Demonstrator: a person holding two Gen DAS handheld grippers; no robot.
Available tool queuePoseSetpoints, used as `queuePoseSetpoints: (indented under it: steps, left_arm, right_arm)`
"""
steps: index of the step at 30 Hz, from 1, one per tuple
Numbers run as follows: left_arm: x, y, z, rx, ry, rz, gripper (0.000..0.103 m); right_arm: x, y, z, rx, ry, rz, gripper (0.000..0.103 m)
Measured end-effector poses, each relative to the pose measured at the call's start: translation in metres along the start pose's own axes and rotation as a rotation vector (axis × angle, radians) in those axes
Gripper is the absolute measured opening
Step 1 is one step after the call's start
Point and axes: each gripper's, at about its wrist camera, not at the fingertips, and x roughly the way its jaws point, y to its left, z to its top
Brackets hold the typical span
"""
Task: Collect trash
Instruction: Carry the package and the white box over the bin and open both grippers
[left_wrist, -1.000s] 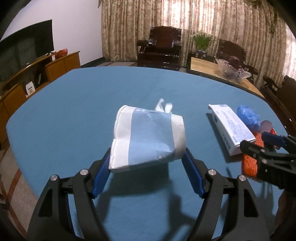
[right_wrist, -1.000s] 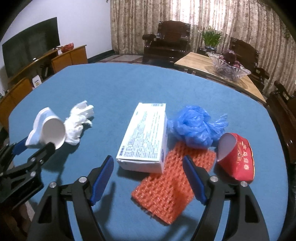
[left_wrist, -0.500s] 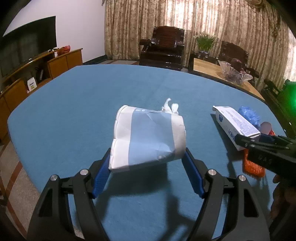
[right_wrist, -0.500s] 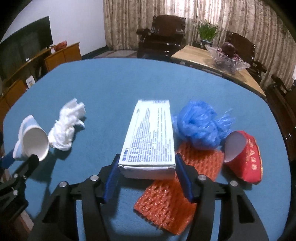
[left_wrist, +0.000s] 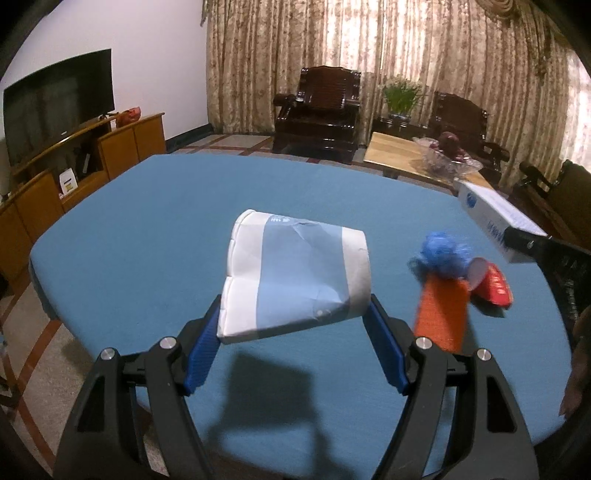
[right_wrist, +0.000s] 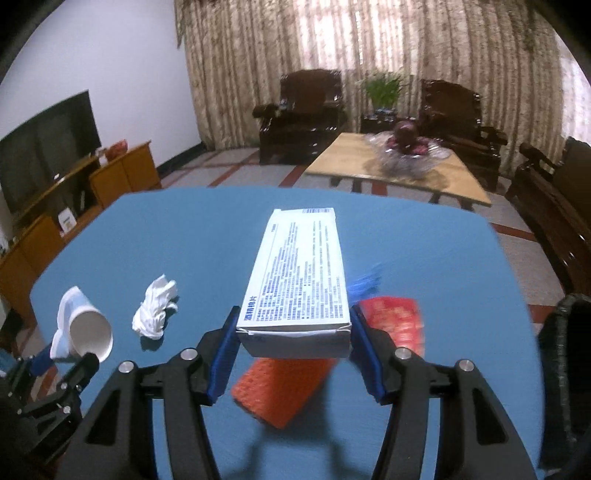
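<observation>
Both tongs are loaded for binning: left tongs (left_wrist: 295, 332) clamp the crushed paper cup (left_wrist: 295, 280) and right tongs (right_wrist: 293, 349) grip the white box (right_wrist: 299, 284), both lifted off the blue surface (right_wrist: 192, 236).

A blue-covered table (right_wrist: 424, 236) is being occupied by a crumpled white tissue (right_wrist: 155, 308) (left of centre), orange mesh (right_wrist: 284, 387) and a red packet (right_wrist: 397, 321).

Television (left_wrist: 55, 107) on wooden cabinet (left_wrist: 122, 144); fruit bowl (right_wrist: 406, 155) on low table (right_wrist: 458, 184).
</observation>
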Motion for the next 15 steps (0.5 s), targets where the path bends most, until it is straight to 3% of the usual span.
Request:
queuePoseSetpoints:
  steps: [8,15]
  left_arm:
    - [-0.032,-0.086,0.002,0.077,-0.012,-0.073,0.071]
    - [-0.046,-0.192,-0.001,0.148,-0.007,-0.161,0.071]
  right_arm:
    - [-0.054,-0.091,0.002,0.043,-0.046,-0.077,0.057]
    - [-0.096,-0.195,-0.013,0.086,-0.051,-0.179,0.057]
